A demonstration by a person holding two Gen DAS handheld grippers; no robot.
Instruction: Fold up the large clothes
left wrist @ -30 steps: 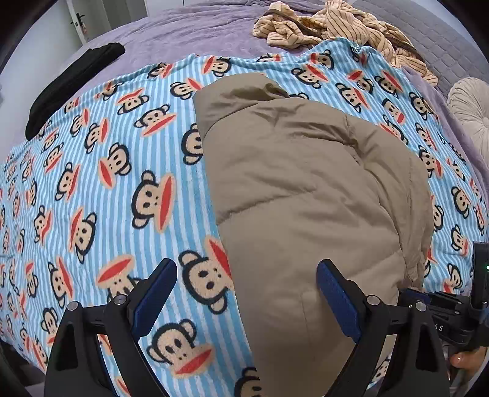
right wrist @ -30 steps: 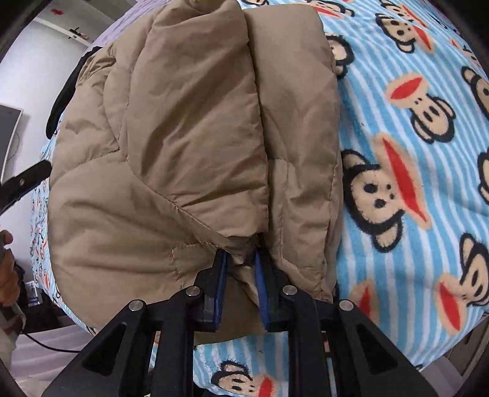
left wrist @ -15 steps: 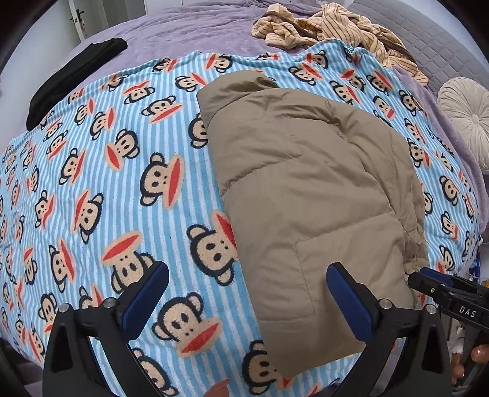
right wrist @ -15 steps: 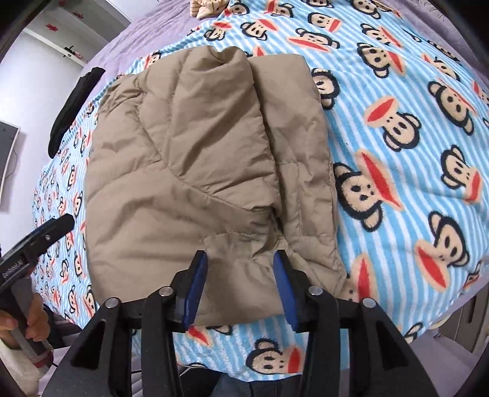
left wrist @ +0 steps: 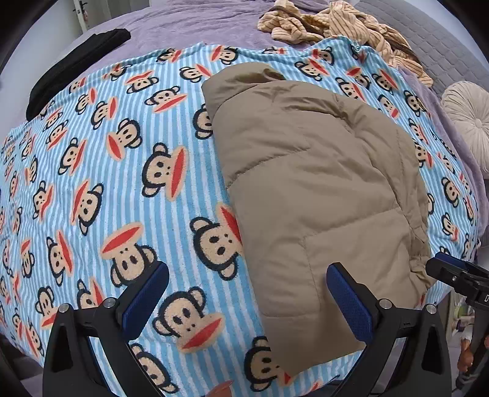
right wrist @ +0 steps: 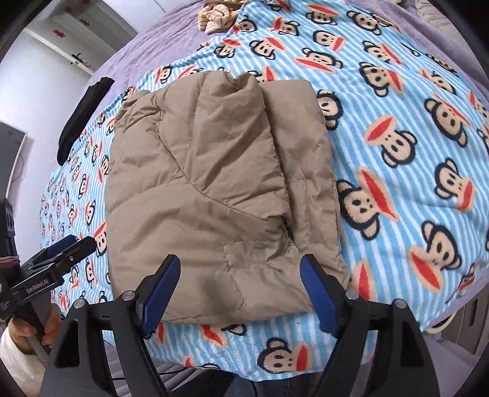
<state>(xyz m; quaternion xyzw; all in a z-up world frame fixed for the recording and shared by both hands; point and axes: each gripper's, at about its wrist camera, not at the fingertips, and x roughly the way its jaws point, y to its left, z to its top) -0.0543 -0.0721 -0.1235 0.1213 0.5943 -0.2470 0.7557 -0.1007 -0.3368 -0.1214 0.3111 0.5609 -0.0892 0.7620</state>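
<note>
- tan quilted puffer jacket (right wrist: 214, 189) is the garment being folded; right gripper (right wrist: 240, 288) has let go of its near hem, where it was pinched a second ago, and now hangs released with blue pads spread wide just above that edge.
- left gripper (left wrist: 246, 294) stays released too, jaws wide, hovering over the jacket's left edge and the blanket beside it; it has backed off, so more of the bed shows.
- my read: this fold has been laid down and both hands are withdrawing, either to smooth it or to start the next fold.
- the jacket lies as a compact, puffy bundle, one flap doubled over the top, its seam running diagonally, with a slight bulge near the hem.
- it sits near the front edge of a blue-striped monkey-print fleece blanket (left wrist: 91, 171) over a purple bedspread (left wrist: 189, 24); a crumpled beige striped garment (left wrist: 336, 27) lies well apart at the far end.
</note>
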